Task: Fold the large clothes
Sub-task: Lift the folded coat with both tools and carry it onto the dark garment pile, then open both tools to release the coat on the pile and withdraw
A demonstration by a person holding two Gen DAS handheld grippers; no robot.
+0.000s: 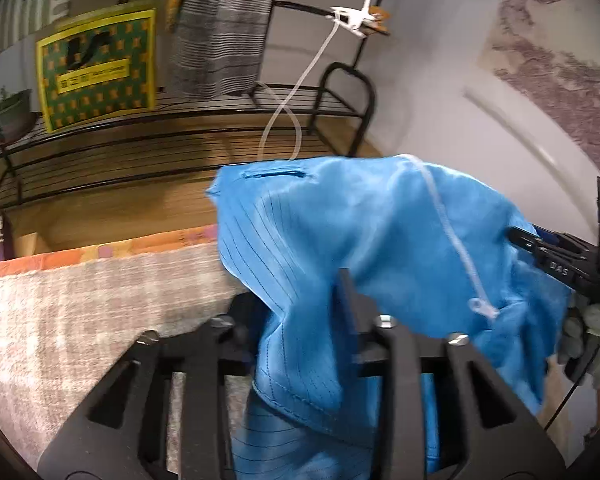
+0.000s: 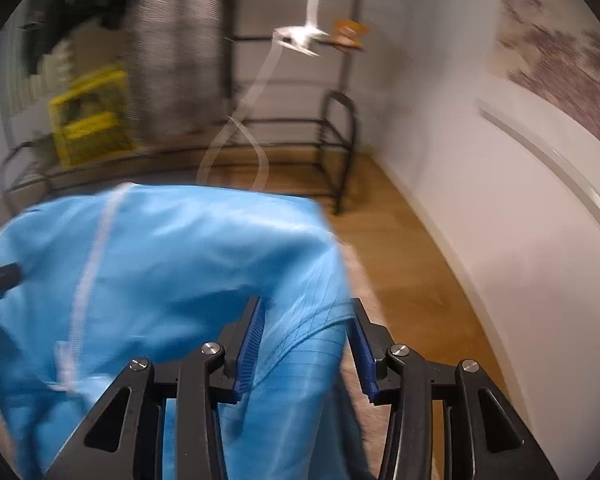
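Right now your blue garment (image 2: 172, 248) hangs bunched between both claws, shiny, finely pinstriped, with a white zipper (image 1: 455, 248) running down it, above the grey-carpeted surface (image 1: 80, 308). Your right claw (image 2: 305, 344) stands parted, cloth between its blue pads untouched. Your left claw (image 1: 300, 320) is cloth-covered; I cannot tell its state.

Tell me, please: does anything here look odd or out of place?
Yes. A white cord hangs down from a clip and trails across the blue garment. It could snag during folding. The garment is also bunched, not flat, between both grippers' open jaws.
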